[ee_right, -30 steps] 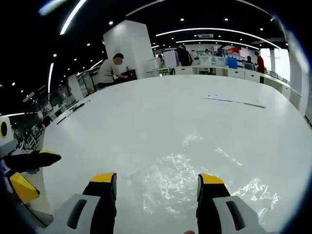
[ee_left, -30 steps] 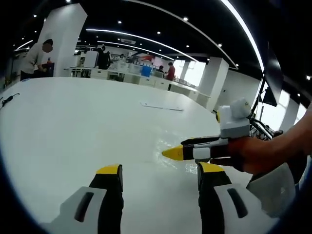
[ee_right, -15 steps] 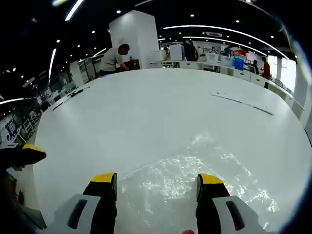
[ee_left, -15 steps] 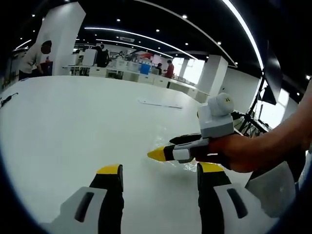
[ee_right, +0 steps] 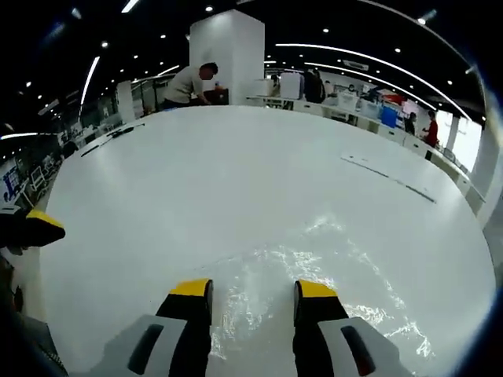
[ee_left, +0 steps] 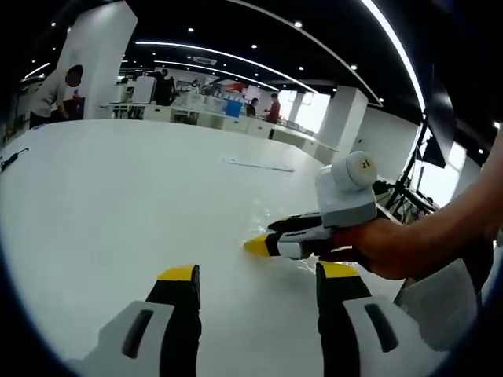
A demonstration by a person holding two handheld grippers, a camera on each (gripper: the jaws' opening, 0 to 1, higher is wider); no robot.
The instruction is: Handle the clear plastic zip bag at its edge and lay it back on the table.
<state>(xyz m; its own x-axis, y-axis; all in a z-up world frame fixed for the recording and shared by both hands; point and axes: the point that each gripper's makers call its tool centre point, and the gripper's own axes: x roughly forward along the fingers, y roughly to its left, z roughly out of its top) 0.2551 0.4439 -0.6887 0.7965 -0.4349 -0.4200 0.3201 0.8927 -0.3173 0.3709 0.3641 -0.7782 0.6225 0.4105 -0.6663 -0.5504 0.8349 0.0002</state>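
In the left gripper view we hold our left gripper [ee_left: 255,275] low over the white desk [ee_left: 110,196], its two yellow-tipped jaws rising from the bottom of the frame, set apart with bare desk showing between them. From the right side of that frame our right gripper [ee_left: 259,245] reaches in, held by a hand [ee_left: 393,247]; its yellow tips point toward the centre and sit at the near edge of the clear plastic zip bag [ee_left: 295,263], which shows as a faint glossy patch on the desk. From this angle its jaws look nearly together, but we cannot tell whether they pinch the bag.

In the right gripper view the right gripper [ee_right: 253,290] has its jaws narrowed with a slim gap, and the crinkled, shiny zip bag [ee_right: 314,275] lies flat on the desk [ee_right: 196,173] in the lower centre and lower right of the frame, running between and beyond the tips. A yellow tip of the left gripper [ee_right: 35,226] enters at the left edge. A thin dark strip [ee_right: 389,181] lies on the desk at upper right, and a person [ee_right: 189,82] bends over the far end at the top.
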